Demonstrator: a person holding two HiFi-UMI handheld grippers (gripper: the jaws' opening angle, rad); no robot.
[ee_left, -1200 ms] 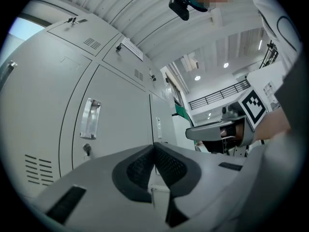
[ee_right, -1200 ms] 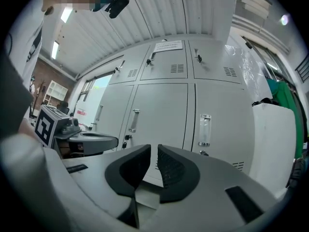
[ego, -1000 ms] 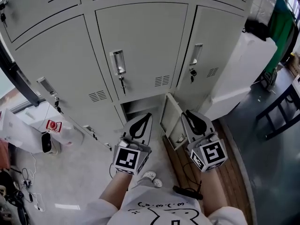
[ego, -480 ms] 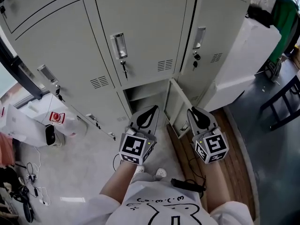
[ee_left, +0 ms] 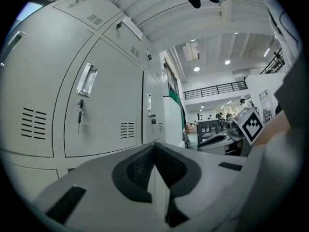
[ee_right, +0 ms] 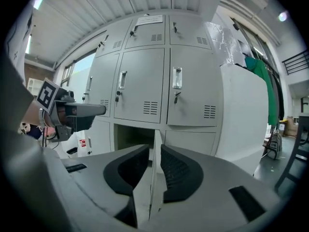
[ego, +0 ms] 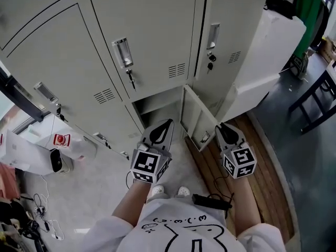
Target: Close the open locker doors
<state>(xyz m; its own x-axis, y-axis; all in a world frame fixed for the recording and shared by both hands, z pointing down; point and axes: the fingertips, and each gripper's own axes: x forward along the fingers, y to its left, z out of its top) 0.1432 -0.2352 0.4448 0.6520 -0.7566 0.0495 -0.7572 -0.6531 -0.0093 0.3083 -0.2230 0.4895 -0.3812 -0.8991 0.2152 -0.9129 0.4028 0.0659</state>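
**Open locker door** point(ego: 195, 121): bottom row, swung outward, standing between the left tongs point(ego: 168, 122) and the right tongs point(ego: 218, 125), just ahead of both. The left tongs are closed tip to tip and empty. The right tongs are slightly apart and have just been opening, with nothing between them. Lockers point(ego: 152, 41): pale grey sheet metal with louvred vents and recessed handles. The floor point(ego: 100, 193) beneath the left tongs is pale and speckled; wooden planks point(ego: 265, 182) lie beneath the right.

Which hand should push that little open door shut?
Probably right. The right gripper is on the outer side of the open door, near its free edge; the left gripper is on its inner side.
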